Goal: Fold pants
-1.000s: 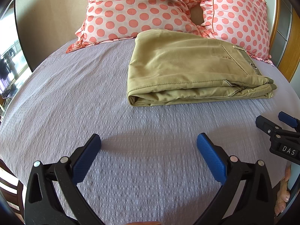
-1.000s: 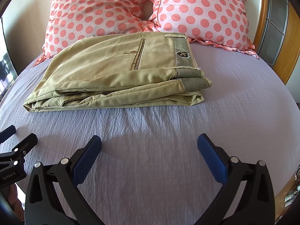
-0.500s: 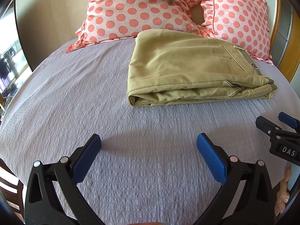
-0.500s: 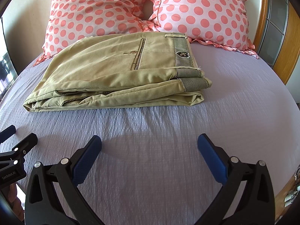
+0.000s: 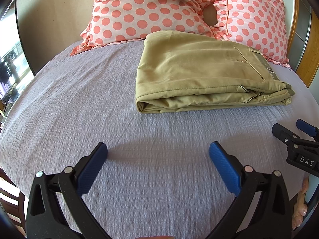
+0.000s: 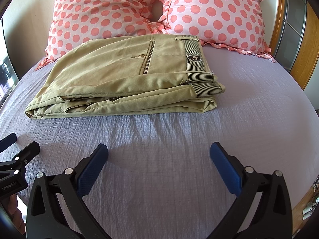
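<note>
The khaki pants (image 5: 199,73) lie folded in a flat rectangular stack on the lilac bedspread (image 5: 79,109), in front of the pillows; they also show in the right wrist view (image 6: 123,79), striped waistband to the right. My left gripper (image 5: 158,151) is open and empty, low over the bedspread, well short of the pants. My right gripper (image 6: 159,151) is open and empty too, also short of the pants. Each gripper shows at the edge of the other's view: the right one (image 5: 295,139) and the left one (image 6: 18,155).
Two pink polka-dot pillows (image 6: 103,10) (image 6: 219,14) lean against the wall behind the pants. A wooden bed frame (image 6: 303,49) runs along the right side. A window (image 5: 10,69) is at the far left. The bedspread (image 6: 259,109) drops off at its rounded edges.
</note>
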Available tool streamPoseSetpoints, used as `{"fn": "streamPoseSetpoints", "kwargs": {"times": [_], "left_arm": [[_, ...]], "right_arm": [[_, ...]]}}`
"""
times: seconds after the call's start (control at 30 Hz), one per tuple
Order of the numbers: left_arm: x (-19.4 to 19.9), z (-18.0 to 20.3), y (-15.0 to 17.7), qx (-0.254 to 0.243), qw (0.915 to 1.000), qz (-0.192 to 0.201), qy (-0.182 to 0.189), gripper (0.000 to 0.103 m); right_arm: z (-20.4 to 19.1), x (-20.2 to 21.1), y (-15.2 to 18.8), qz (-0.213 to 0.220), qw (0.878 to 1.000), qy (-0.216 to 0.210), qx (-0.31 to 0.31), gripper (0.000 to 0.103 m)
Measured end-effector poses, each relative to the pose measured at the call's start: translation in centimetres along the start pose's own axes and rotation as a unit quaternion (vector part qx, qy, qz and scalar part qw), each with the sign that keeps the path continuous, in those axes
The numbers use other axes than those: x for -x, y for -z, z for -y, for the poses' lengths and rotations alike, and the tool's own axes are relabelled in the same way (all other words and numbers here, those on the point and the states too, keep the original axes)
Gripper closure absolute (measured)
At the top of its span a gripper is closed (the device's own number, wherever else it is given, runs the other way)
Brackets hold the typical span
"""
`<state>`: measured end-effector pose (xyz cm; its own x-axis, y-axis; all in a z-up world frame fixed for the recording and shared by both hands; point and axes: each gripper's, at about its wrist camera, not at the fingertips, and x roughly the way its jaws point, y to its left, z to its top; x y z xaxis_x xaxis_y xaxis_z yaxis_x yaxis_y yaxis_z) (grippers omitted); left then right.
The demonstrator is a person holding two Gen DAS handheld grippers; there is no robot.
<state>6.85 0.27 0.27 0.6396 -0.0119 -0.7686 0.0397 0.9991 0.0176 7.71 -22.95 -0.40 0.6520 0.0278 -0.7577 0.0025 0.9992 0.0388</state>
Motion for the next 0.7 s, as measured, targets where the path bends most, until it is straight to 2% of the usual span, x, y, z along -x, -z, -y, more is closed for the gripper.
{"fn": "streamPoseSetpoints", "kwargs": {"times": [0.7], "left_arm": [[0.00,0.01,-0.03,0.000,1.0000,0.005,-0.002,0.002]], "right_arm": [[0.02,0.04,0.00,0.000,1.000,0.000,0.000,0.001]]}}
